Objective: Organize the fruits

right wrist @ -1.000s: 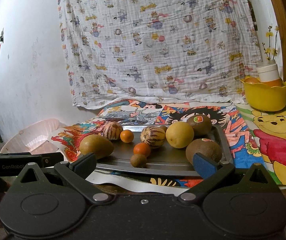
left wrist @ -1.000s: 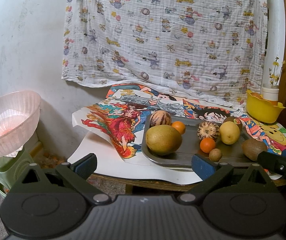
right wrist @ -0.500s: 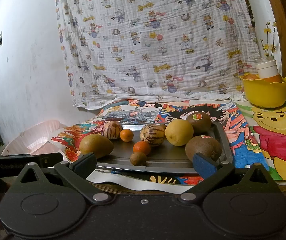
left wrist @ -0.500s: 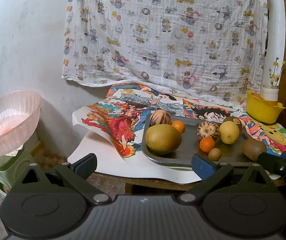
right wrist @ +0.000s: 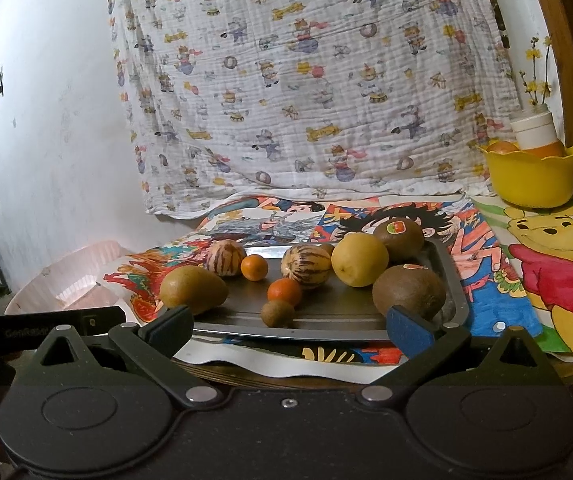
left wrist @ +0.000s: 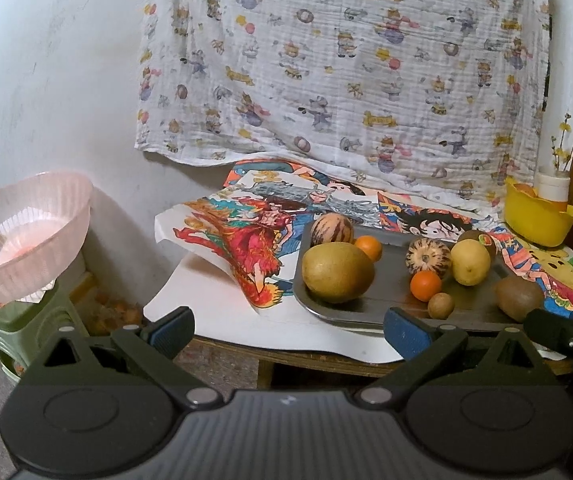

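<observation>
Fruit lies loose on a metal tray point(right wrist: 452, 276) atop a table spread with cartoon posters point(right wrist: 558, 264). Your left gripper point(left wrist: 288, 322) and right gripper point(right wrist: 290, 322) both hang short of the table's near edge, each with its fingers spread wide and nothing between them.

On the tray, seen from the right wrist: a large greenish-brown fruit point(right wrist: 192, 290) at 9 o'clock; a striped fruit point(right wrist: 225, 258) and a small orange point(right wrist: 254, 267) toward 10 o'clock; a second striped fruit point(right wrist: 305, 266) and a second small orange point(right wrist: 284, 291) near the middle; a yellow fruit point(right wrist: 359, 259) and a stickered kiwi point(right wrist: 398, 239) toward 1 o'clock; another kiwi point(right wrist: 408, 292) at 4 o'clock; a tiny brown fruit point(right wrist: 277, 313) at 6 o'clock. A yellow bowl point(right wrist: 534, 180) stands at the table's far right, a pink bowl point(left wrist: 26, 236) off the table to the left.

Hazards, as judgements: round fruit touching its neighbours may roll if you nudge one while closing on another. The tray's rim is low, so a bumped orange could escape it and leave the table. The tray sits near the table's edge; pushing it with a finger could shift it. Soft kiwis may bruise under a hard squeeze. Which container suits which fruit cannot be told.
</observation>
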Available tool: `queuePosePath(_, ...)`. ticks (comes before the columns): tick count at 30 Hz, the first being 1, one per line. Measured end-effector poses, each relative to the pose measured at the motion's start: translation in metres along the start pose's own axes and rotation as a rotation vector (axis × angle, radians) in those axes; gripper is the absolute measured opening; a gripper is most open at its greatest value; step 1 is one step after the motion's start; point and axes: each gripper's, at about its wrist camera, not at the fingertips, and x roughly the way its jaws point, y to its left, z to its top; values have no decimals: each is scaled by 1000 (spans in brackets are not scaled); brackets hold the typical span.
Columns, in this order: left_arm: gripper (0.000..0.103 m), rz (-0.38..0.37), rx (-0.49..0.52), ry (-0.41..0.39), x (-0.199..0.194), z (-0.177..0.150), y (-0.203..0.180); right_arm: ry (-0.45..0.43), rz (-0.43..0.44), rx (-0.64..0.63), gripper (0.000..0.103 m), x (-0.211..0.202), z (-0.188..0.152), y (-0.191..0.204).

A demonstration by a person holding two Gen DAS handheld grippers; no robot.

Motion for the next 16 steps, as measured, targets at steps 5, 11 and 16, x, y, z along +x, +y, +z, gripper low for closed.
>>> queuePosePath(5, 102, -9, -13, 11, 3, -1, 2, 3, 3, 17, 102, 2, -1, -1)
queuePosePath(11, 102, -4, -22, 18, 5, -2, 3, 1, 4, 21, 102, 1, -2, -3)
queuePosePath(16, 103, 2, -27, 28, 6, -3, 4, 0, 5, 22, 102, 1, -2, -3)
